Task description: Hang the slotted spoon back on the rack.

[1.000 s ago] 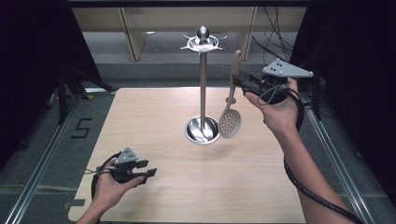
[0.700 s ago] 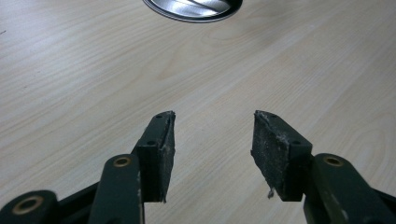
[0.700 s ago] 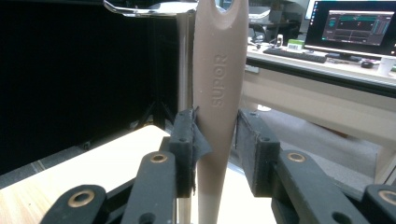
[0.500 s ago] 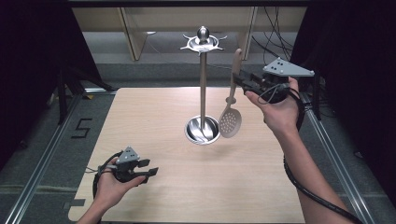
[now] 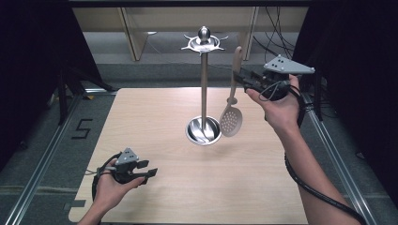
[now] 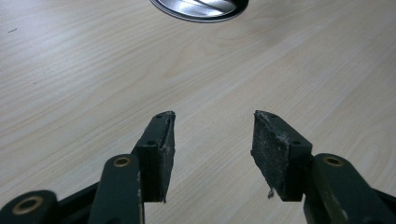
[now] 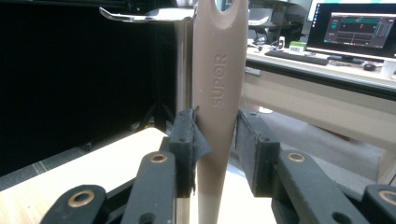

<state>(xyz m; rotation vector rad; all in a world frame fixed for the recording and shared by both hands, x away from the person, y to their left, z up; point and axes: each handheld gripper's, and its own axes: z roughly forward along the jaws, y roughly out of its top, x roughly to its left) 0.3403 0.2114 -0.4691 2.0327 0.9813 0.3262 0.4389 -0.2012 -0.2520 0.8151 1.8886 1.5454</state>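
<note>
While resting low over the table (image 5: 263, 187), left gripper (image 5: 149, 169) keeping fingers (image 6: 161, 140) spread, empty; right gripper (image 5: 240, 78) clenching the skimmer (image 5: 232, 119) handle, dangling it upright just beside the rack (image 5: 203, 84) pole.

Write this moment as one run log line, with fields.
right gripper: shut on skimmer handle, hanging upright | left gripper: open, empty | stand: hooks bare

skimmer handle (image 7: 218, 93) cut off top and bottom, stand base (image 6: 200, 5) cropped by upper edge, monitor (image 7: 357, 29) text unreadable
</note>
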